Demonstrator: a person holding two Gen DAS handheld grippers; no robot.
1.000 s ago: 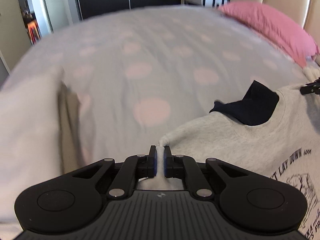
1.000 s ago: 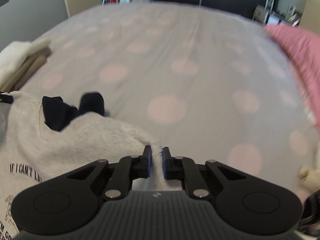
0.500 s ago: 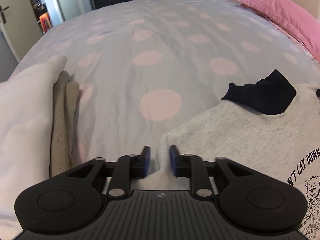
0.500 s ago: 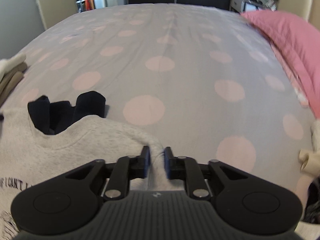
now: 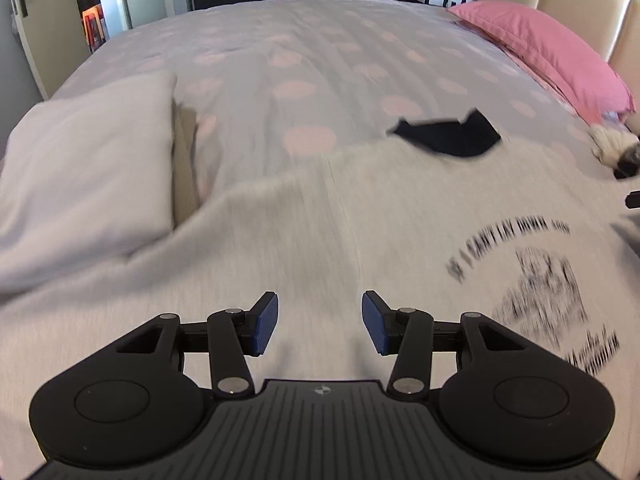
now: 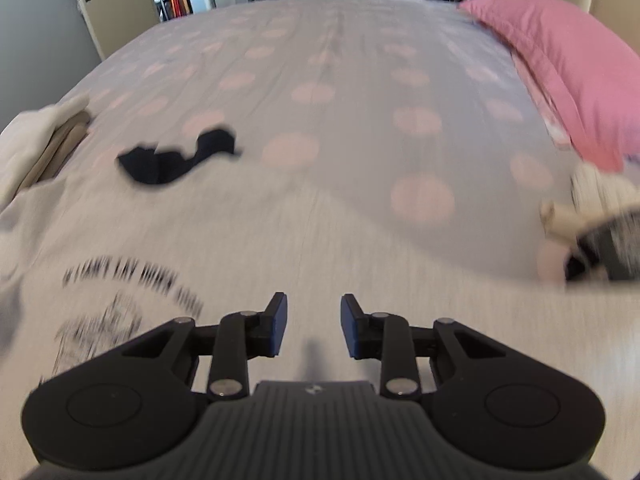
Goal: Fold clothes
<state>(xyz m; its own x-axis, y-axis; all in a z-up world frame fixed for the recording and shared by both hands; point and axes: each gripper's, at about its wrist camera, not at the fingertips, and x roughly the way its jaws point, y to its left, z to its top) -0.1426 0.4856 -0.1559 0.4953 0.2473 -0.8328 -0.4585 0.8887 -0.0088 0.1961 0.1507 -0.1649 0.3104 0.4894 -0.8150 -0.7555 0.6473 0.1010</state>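
The grey sweatshirt (image 5: 320,232) lies spread print side up across the near part of the bed (image 5: 320,40), its blurred black lettering (image 5: 508,240) readable only in part. At the far left sits a stack of folded pale clothes (image 5: 88,168), touching the sweatshirt's left edge. Next comes the left gripper (image 5: 319,326), hanging over the sweatshirt's left half with its jaws opening, blue pads well apart and only flat fabric showing below the gap, nothing pinched. A dark navy garment (image 5: 448,136) lies at the sweatshirt's neckline, just beyond it on the dotted cover. The right gripper (image 6: 313,326) hovers over the sweatshirt's right half, jaws likewise opening with a clear gap and nothing between the pads. Farther right, a pink pillow (image 6: 568,64) rests along the bed's edge, and a blurred cream and dark bundle (image 6: 596,224) lies just beside the sweatshirt.
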